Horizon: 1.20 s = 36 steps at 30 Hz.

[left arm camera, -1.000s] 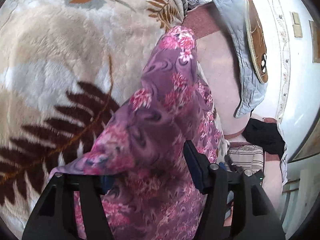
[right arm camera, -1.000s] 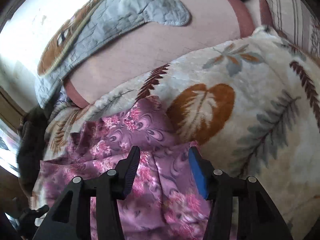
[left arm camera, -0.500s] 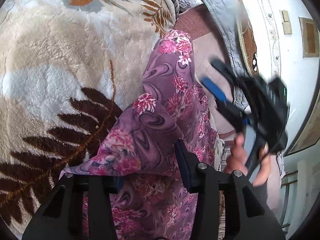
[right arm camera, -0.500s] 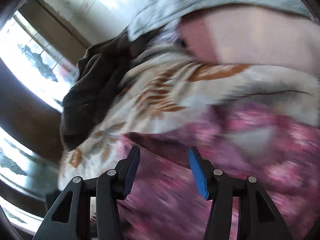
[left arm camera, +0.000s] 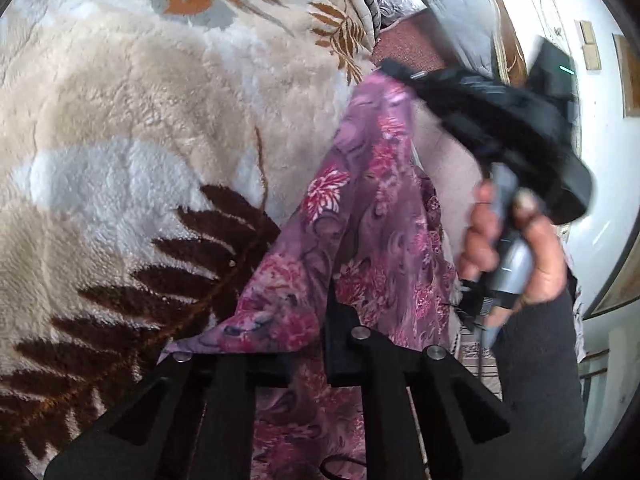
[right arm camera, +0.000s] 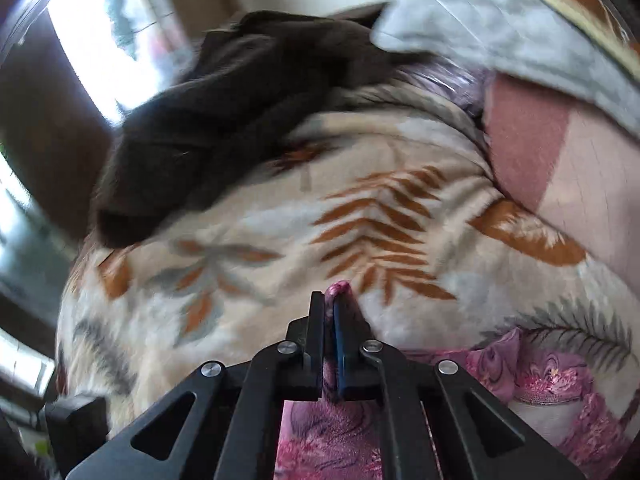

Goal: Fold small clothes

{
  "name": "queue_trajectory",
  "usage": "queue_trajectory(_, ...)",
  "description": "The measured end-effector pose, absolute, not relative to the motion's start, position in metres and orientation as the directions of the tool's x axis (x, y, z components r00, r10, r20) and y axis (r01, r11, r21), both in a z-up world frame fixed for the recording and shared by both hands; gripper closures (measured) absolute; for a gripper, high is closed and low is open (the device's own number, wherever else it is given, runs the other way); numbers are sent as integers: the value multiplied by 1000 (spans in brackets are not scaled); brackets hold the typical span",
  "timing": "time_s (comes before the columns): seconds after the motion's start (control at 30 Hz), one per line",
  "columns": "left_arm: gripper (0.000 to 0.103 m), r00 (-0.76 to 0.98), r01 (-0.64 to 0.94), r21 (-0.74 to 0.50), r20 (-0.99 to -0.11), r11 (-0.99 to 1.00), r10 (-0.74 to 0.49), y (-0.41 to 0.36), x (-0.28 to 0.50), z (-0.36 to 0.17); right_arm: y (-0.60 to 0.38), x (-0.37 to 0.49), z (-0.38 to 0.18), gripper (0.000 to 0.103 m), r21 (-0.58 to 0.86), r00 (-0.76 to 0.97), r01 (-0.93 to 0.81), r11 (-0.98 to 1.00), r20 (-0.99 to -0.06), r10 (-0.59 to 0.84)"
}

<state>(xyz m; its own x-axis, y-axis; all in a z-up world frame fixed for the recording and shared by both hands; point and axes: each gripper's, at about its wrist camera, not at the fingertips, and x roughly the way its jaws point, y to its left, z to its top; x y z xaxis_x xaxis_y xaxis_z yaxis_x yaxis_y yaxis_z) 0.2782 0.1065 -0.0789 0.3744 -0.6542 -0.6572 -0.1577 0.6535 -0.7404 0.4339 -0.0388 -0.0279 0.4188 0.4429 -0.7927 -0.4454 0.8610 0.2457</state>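
A purple and pink floral garment [left arm camera: 372,216] lies stretched over a plush leaf-patterned blanket [left arm camera: 132,128]. My left gripper [left arm camera: 288,340] is shut on the garment's near end, with cloth bunched between the jaws. My right gripper [left arm camera: 396,70] shows in the left wrist view, held in a hand, with its tip at the garment's far end. In the right wrist view my right gripper [right arm camera: 334,312] is shut on a fold of the garment [right arm camera: 340,291], and more of the garment [right arm camera: 540,376] lies at the lower right.
The blanket [right arm camera: 360,220] covers a pink sheet [right arm camera: 560,168]. A dark garment [right arm camera: 224,120] lies heaped at the blanket's far end near a window. A grey quilted pillow [right arm camera: 500,24] lies beyond, also in the left wrist view [left arm camera: 460,20].
My right gripper swung from over the garment's middle to its far end and closed from open onto a fold. My left gripper narrowed onto the near end.
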Motion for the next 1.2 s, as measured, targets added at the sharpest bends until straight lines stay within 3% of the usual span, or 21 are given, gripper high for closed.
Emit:
queue_trajectory(0.1, 96, 378, -151, -724, -672, 674, -637, 107, 277, -76, -32, 437, -53, 99, 181, 405, -429, 885, -837, 368)
queue_trajectory(0.2, 96, 404, -104, -711, -669, 696, -623, 101, 272, -63, -52, 431, -37, 96, 270, 419, -411, 871, -792, 444)
queue_trajectory(0.37, 93, 485, 77, -670, -622, 739, -615, 83, 253, -23, -145, 390, -2, 74, 403, 503, -282, 871, -711, 492)
queue_trajectory(0.47, 89, 512, 107, -621, -635, 776, -578, 84, 258, -15, -234, 341, -3, 65, 390, 579, -98, 916, -726, 371)
queue_trajectory(0.6, 89, 435, 18, -703, -635, 711, -638, 98, 262, -25, -347, 276, -29, 62, 347, 591, 217, 913, -791, 160)
queue_trajectory(0.67, 88, 419, -3, -715, -636, 699, -649, 94, 251, -25, -381, 250, -44, 62, 370, 576, 314, 874, -806, 134)
queue_trajectory(0.83, 88, 330, 54, -705, -656, 707, -679, 59, 210, -17, -411, 220, -71, 58, 454, 591, 365, 813, -787, 174)
queue_trajectory(0.93, 88, 321, 88, -647, -701, 757, -637, 49, 216, -10, -404, 223, -81, 53, 444, 589, 370, 816, -791, 164)
queue_trajectory(1.0, 84, 369, 123, -565, -737, 816, -567, 46, 237, 3, -394, 227, -88, 53, 439, 584, 367, 820, -795, 165)
queue_trajectory(1.03, 74, 386, 144, -526, -750, 838, -537, 43, 248, 8, -389, 229, -89, 54, 439, 585, 358, 824, -794, 169)
queue_trajectory(1.07, 67, 409, 153, -474, -768, 867, -493, 42, 259, 11, -384, 230, -87, 61, 428, 588, 351, 833, -793, 160)
queue_trajectory(1.1, 66, 442, 156, -397, -791, 904, -424, 37, 275, 15, -380, 231, -83, 84, 397, 597, 344, 851, -792, 128)
queue_trajectory(1.13, 66, 457, 161, -350, -802, 923, -384, 34, 288, 15, -376, 233, -73, 98, 366, 617, 319, 874, -780, 101)
queue_trajectory(1.2, 66, 475, 157, -276, -820, 948, -318, 27, 310, 13, -376, 233, -55, 101, 394, 686, 274, 877, -719, 109)
